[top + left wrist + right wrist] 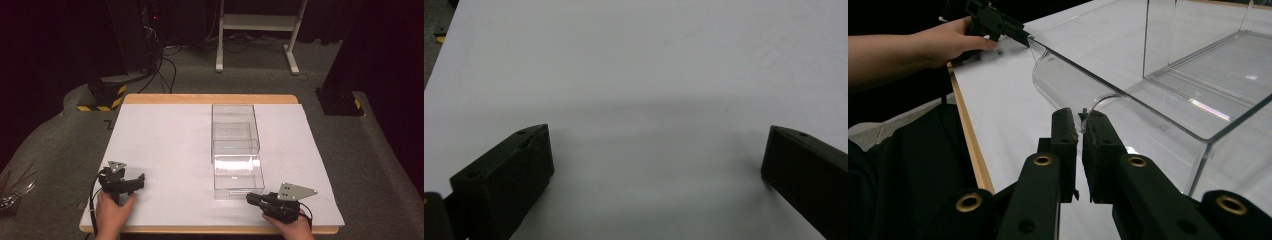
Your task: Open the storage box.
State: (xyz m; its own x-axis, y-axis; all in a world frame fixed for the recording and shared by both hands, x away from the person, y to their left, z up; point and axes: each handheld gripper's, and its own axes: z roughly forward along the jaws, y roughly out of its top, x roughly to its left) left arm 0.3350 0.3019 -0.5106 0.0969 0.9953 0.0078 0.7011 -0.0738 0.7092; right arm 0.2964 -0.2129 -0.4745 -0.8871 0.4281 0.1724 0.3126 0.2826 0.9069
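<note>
Seen from the high view, a clear plastic drawer (238, 175) sits pulled partway out of its clear housing (234, 127) on the white sheet (165, 150) covering the table (210, 99), a bit right of centre, front end toward the person. The right gripper (251, 198) sits at the drawer's near front corner, jaws pointing left along its front face, the right hand (290, 227) on the table's near edge. The left gripper (135, 182) rests on the sheet well apart to the left, held by the left hand (112, 215), jaws spread. In the left gripper view, the two black jaws stand wide apart with nothing but bare white sheet (634, 75) between them. In the right gripper view, the right gripper (1080, 127) has its jaws brought together, a thin gap between the pads, pinching the curved clear pull lip on the drawer's (1128, 95) front wall; the lip's edge runs down into the gap. Farther off, top left, the left hand (943, 42) holds the left gripper (998, 25) over the sheet, near the table's wooden edge (970, 145).
</note>
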